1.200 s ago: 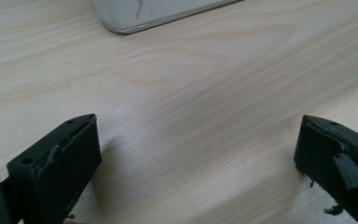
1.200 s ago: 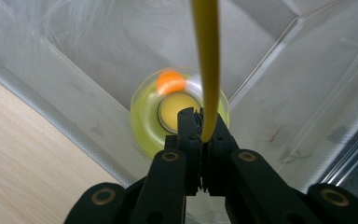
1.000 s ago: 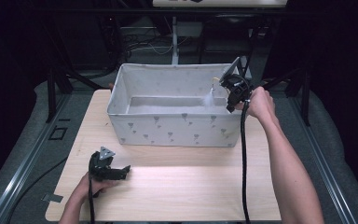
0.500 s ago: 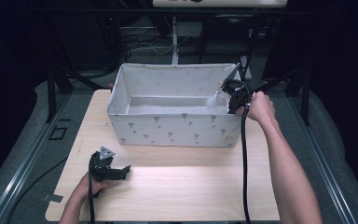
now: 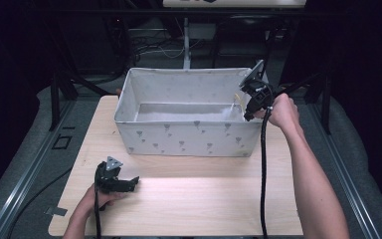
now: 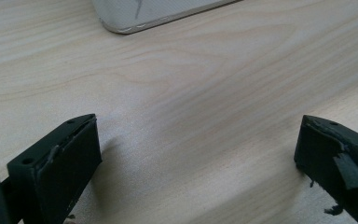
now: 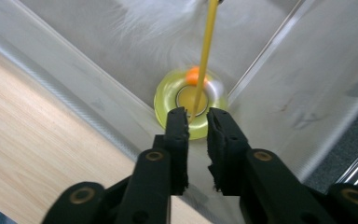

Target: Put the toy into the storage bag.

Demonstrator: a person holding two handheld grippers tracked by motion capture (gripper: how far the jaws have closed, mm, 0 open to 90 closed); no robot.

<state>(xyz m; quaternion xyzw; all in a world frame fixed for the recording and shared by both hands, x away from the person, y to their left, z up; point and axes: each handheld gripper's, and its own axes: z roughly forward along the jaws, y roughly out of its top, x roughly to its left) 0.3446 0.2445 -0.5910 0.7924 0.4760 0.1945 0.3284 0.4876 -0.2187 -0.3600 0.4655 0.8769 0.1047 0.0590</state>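
Yellow stick point(image 7: 206, 56) slips between my right gripper point(image 7: 196, 122) pads, just parting; it may topple onto the yellow ring point(image 7: 190, 105), seemingly.

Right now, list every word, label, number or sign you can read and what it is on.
None can be read.
The fabric bin bears only small grey printed shapes, no letters.
The white panel at the top edge of the high view has dark marks too small and cut off to read.

Right claw point(image 7: 196, 122) ajar, left claw point(image 6: 196, 154) wide.
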